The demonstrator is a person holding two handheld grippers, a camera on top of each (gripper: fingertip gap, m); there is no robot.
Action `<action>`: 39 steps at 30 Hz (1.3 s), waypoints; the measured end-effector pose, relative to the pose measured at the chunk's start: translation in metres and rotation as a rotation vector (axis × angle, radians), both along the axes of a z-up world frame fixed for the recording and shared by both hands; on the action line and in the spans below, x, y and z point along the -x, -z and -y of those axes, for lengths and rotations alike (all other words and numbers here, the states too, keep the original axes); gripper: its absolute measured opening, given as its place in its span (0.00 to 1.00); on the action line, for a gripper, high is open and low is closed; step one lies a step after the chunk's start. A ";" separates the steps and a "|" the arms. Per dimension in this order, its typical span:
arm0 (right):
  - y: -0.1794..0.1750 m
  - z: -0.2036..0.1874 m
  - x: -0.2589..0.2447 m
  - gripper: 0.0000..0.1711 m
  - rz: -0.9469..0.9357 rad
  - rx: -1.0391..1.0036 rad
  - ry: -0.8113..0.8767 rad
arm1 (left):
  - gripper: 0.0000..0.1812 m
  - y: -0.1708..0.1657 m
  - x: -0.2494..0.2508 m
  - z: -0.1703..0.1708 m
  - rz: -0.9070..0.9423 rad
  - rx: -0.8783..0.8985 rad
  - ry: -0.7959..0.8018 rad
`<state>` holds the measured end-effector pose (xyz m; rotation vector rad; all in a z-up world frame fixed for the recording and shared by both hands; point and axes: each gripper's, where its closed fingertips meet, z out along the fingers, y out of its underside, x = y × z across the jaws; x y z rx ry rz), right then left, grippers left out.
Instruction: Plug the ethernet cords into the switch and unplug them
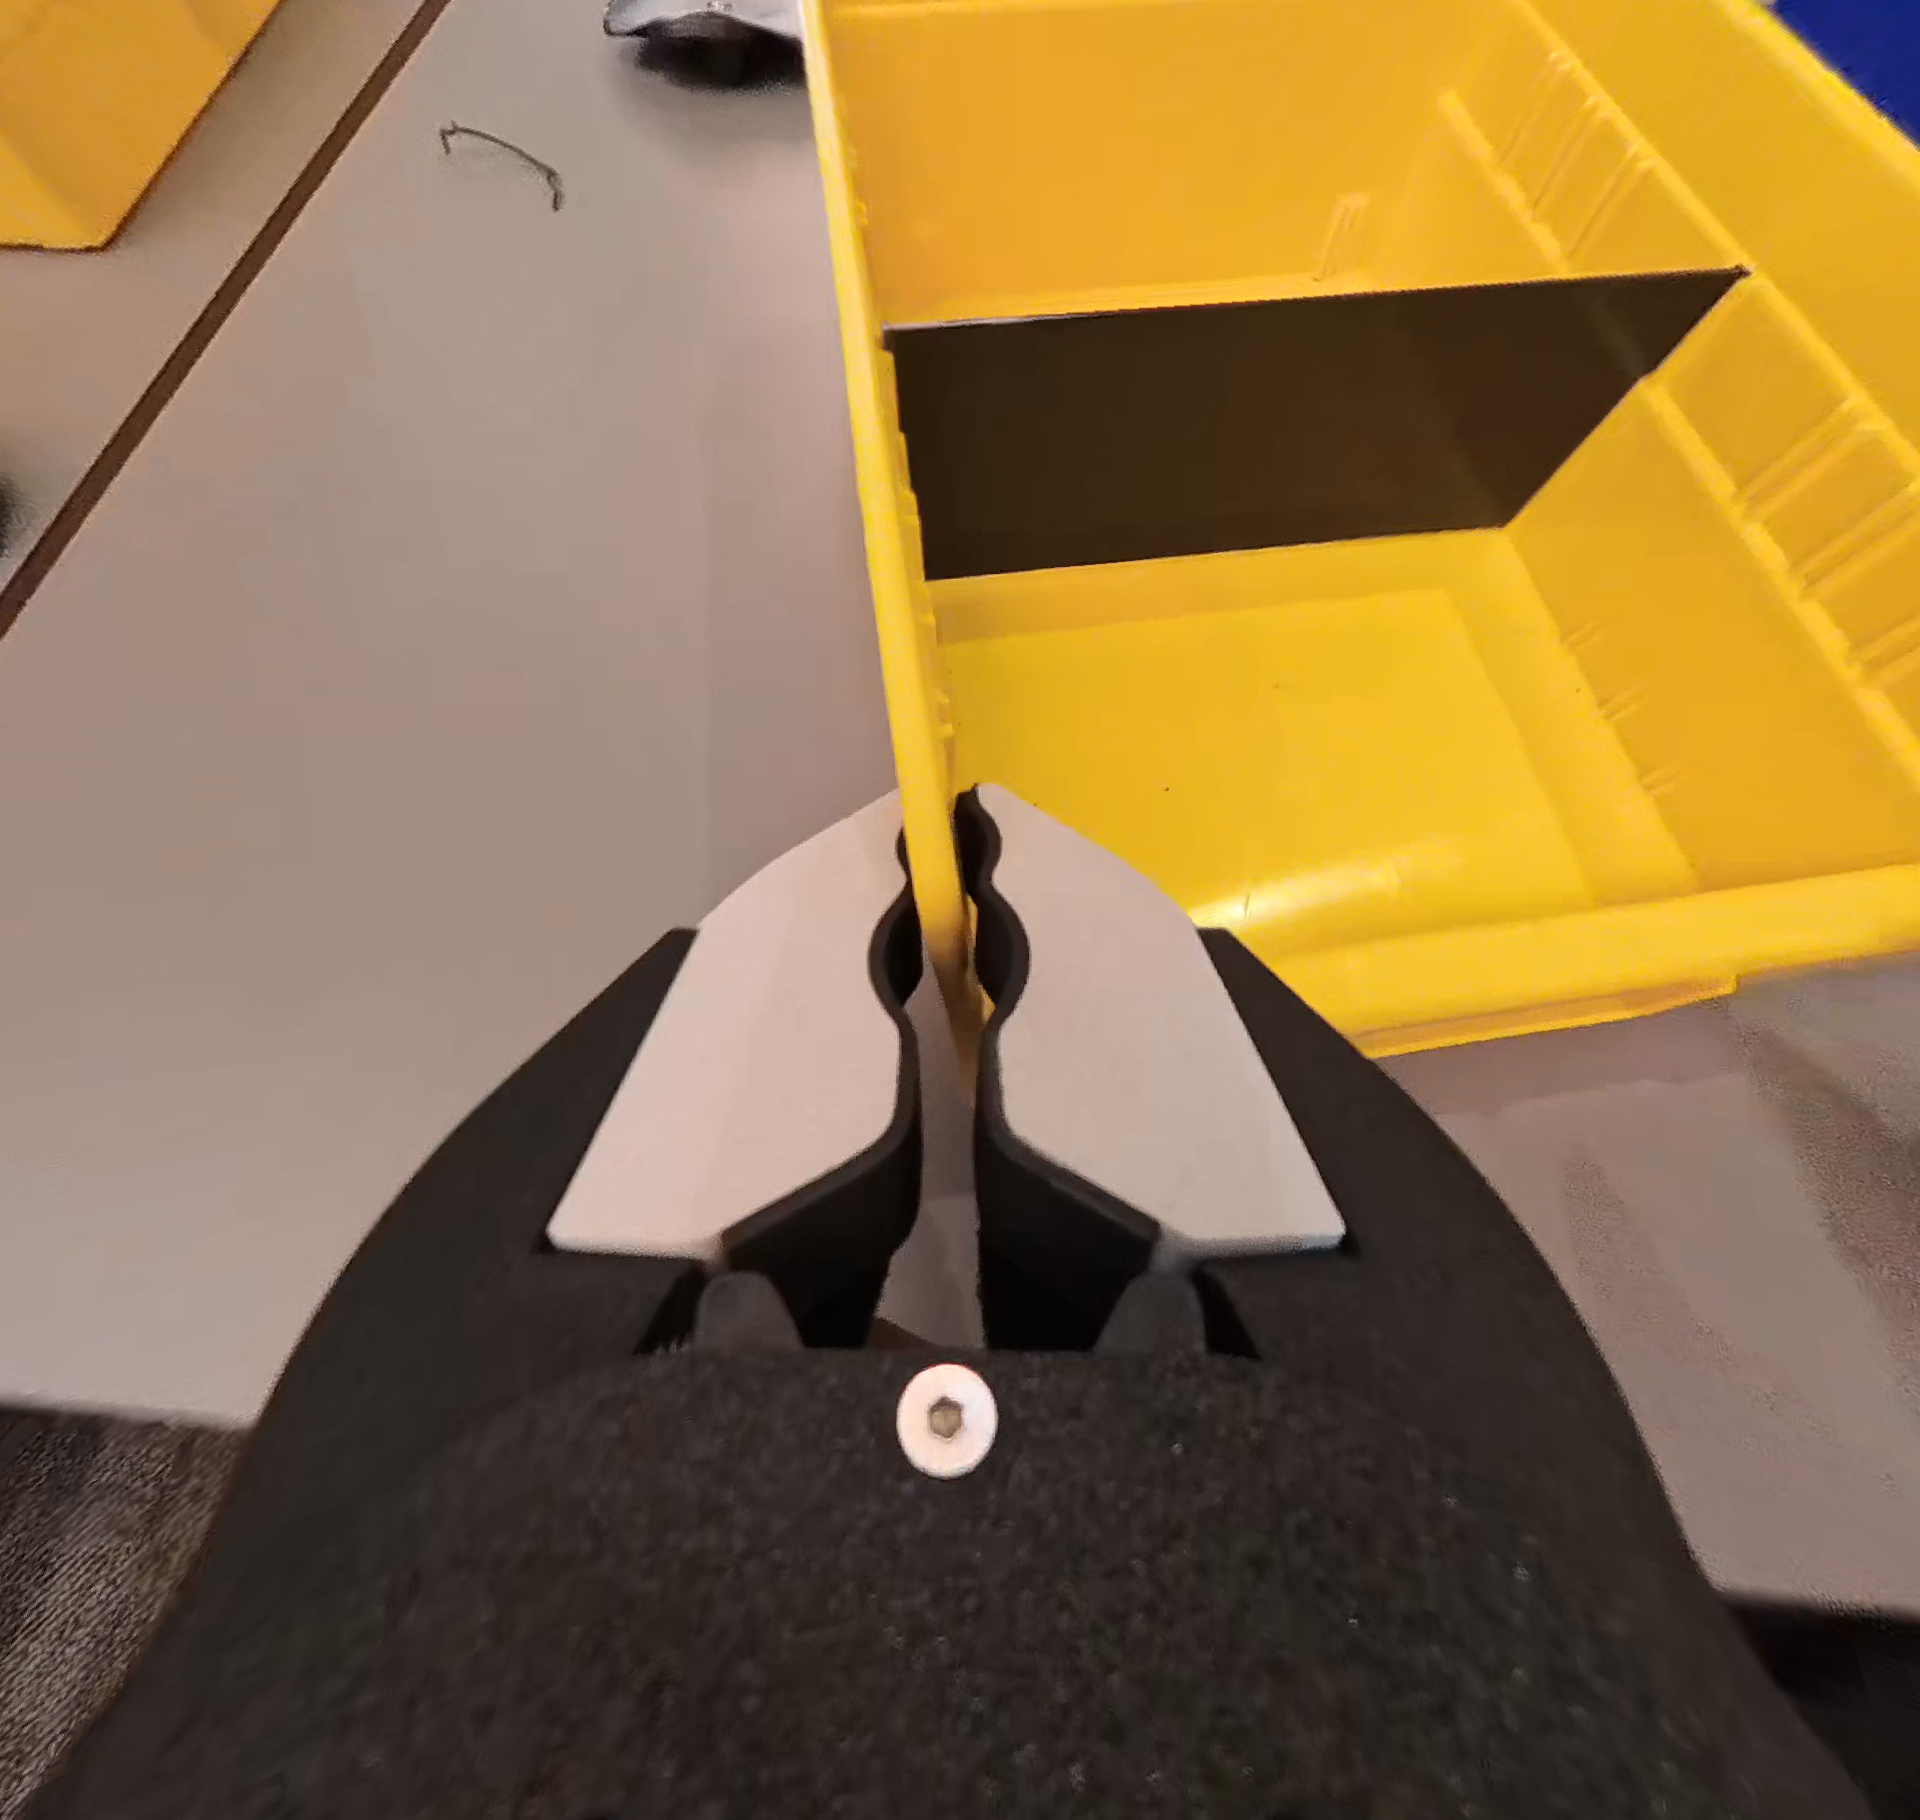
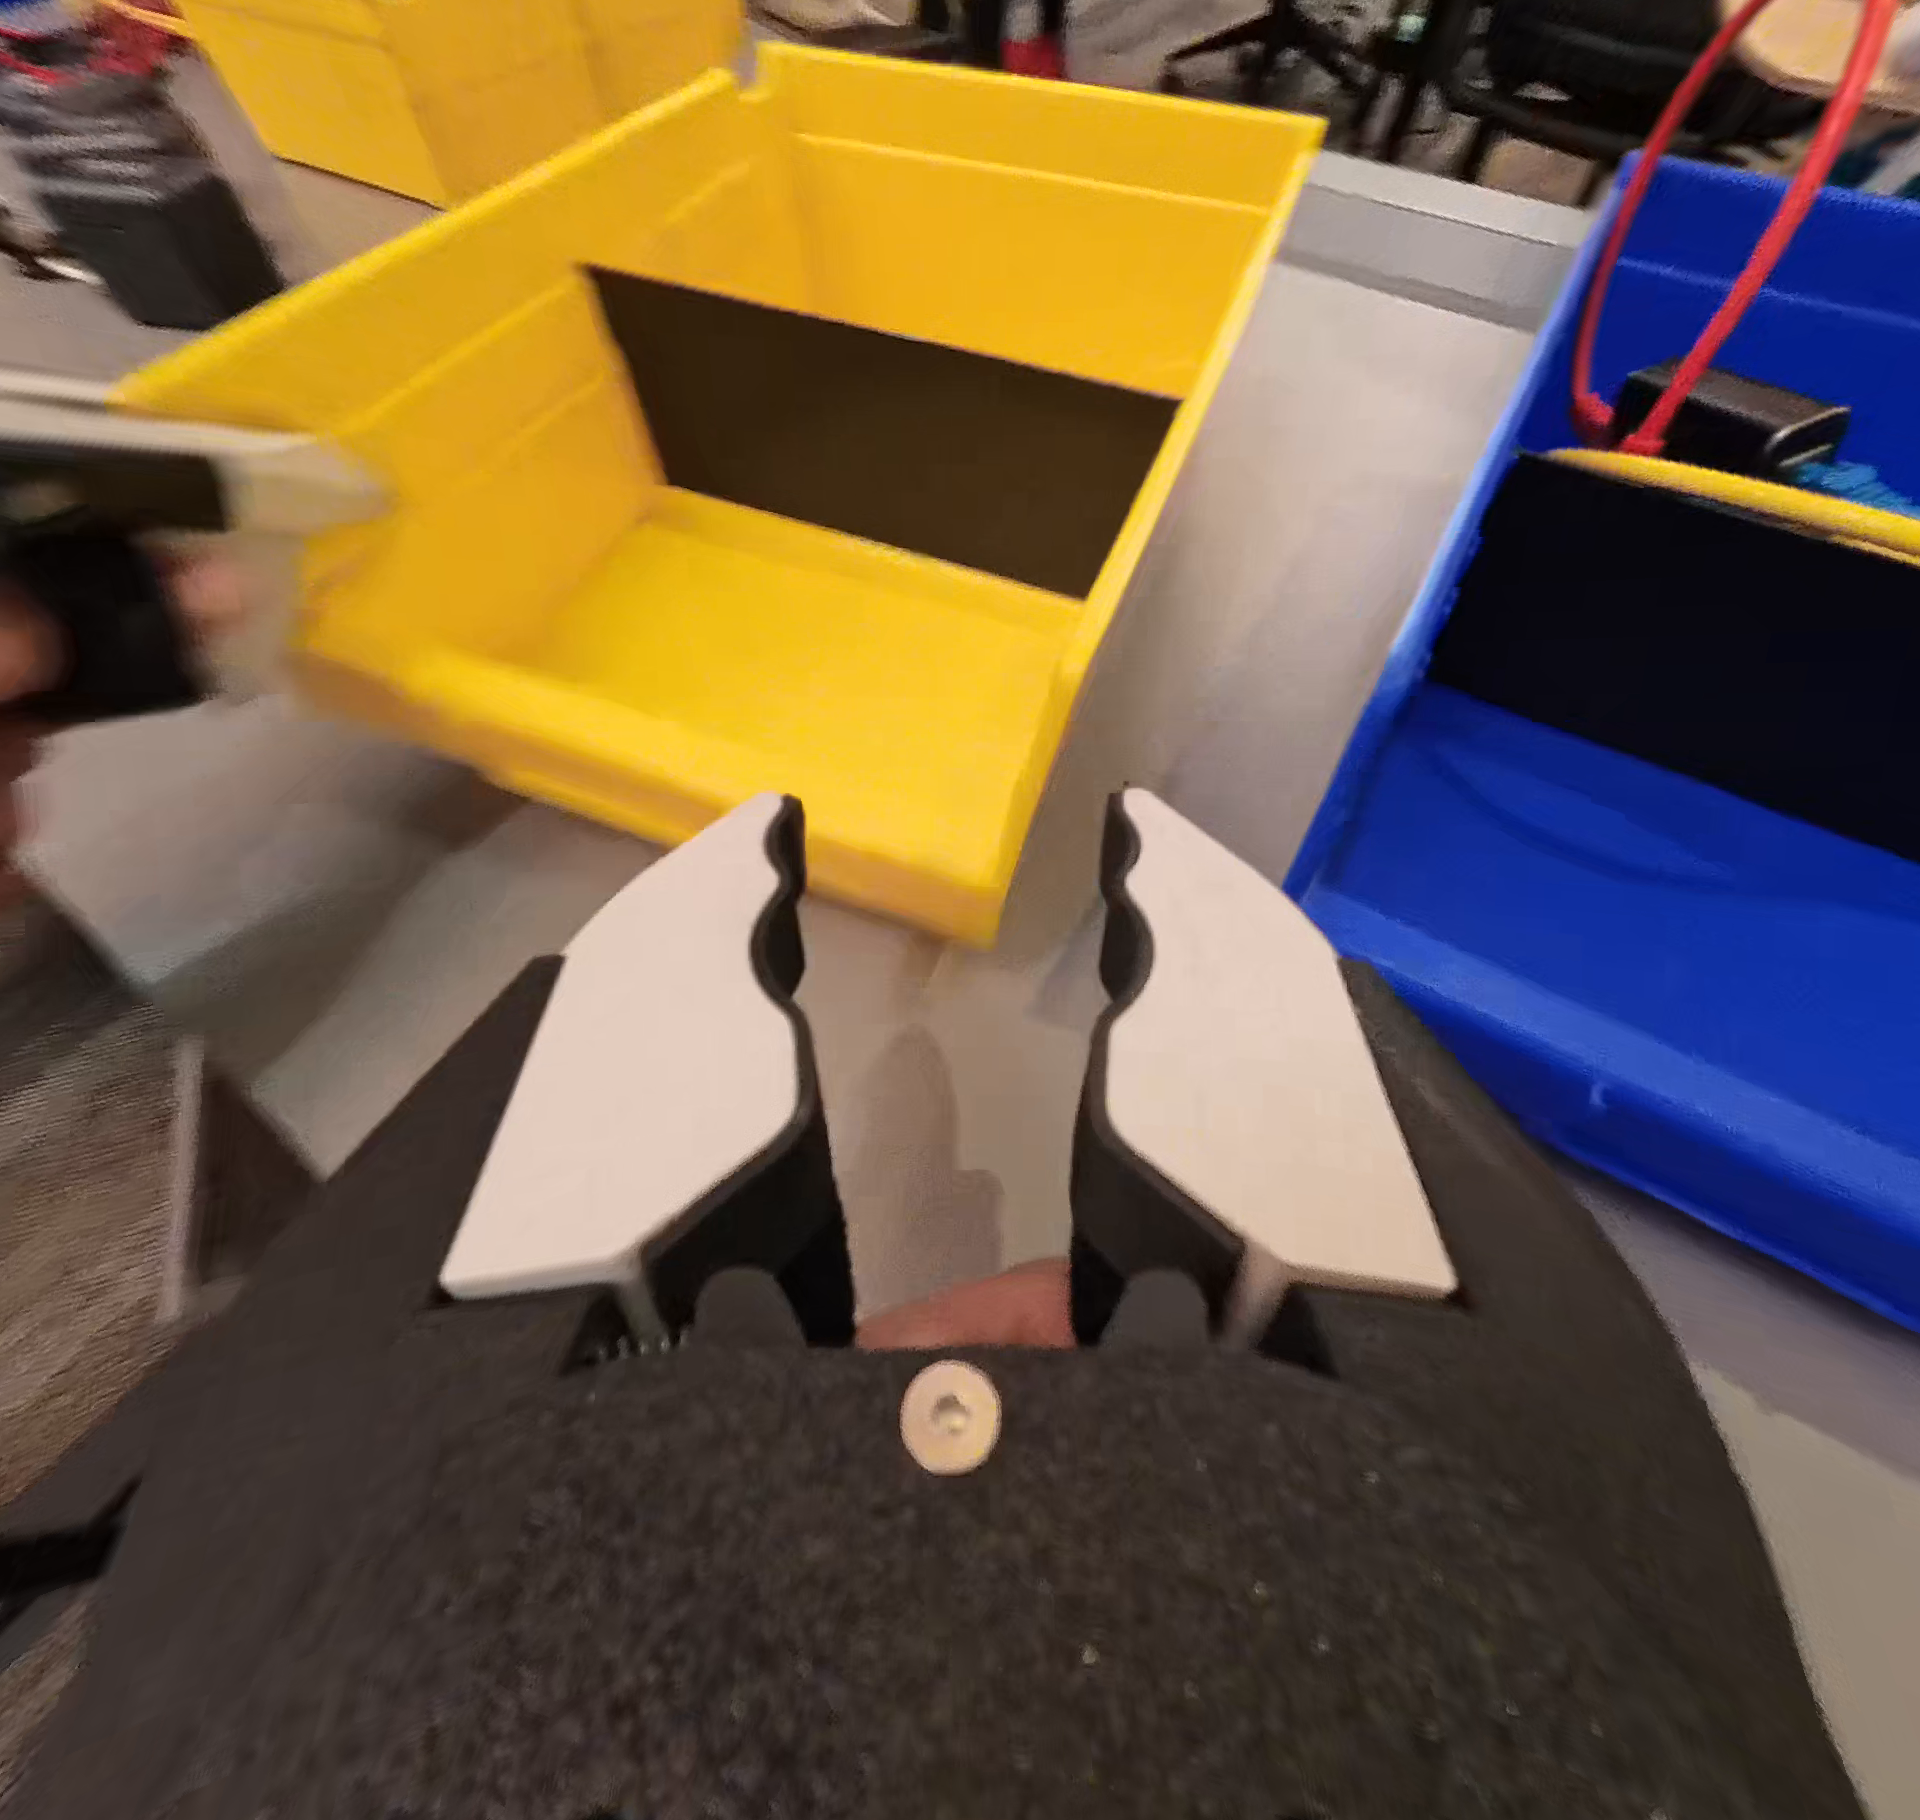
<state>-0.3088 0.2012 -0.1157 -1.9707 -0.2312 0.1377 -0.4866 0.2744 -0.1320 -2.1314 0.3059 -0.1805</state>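
My left gripper [image 1: 940,820] is shut on the left side wall of an empty yellow bin [image 1: 1299,710] with a black divider [image 1: 1247,430] across it. The same bin [image 2: 831,648] shows in the right wrist view, with the left gripper [image 2: 343,492] at its left wall. My right gripper [image 2: 951,835] is open and empty, just before the bin's front right corner. A red ethernet cord [image 2: 1745,201] loops up from a small black box, likely the switch [image 2: 1735,420], in the back of a blue bin [image 2: 1621,897] on the right.
A grey table [image 1: 468,627] carries the bins. A second yellow bin [image 2: 436,56] stands behind, another yellow box [image 1: 114,56] far left. A thin black wire tie [image 1: 504,160] and a silver pouch [image 1: 707,14] lie on the table. Office chairs [image 2: 1558,25] stand beyond. Across from one pair of fingers to the other is roughly 20 cm.
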 end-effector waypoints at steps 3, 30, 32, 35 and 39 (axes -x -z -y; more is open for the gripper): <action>0.019 -0.014 -0.002 0.08 0.048 0.083 0.097 | 0.02 0.003 0.009 0.032 -0.004 0.007 -0.014; -0.164 0.117 -0.414 0.04 0.185 -0.251 0.641 | 0.05 -0.168 -0.415 0.113 0.165 -0.336 0.405; -0.139 0.135 -0.467 0.03 0.091 -0.222 0.692 | 0.04 -0.151 -0.471 0.124 0.109 -0.343 0.454; -0.093 0.156 -0.527 0.02 -0.013 -0.150 0.750 | 0.04 -0.102 -0.535 0.136 0.080 -0.246 0.503; -0.030 0.171 -0.566 0.01 -0.077 -0.043 0.779 | 0.03 -0.049 -0.576 0.146 0.041 -0.174 0.520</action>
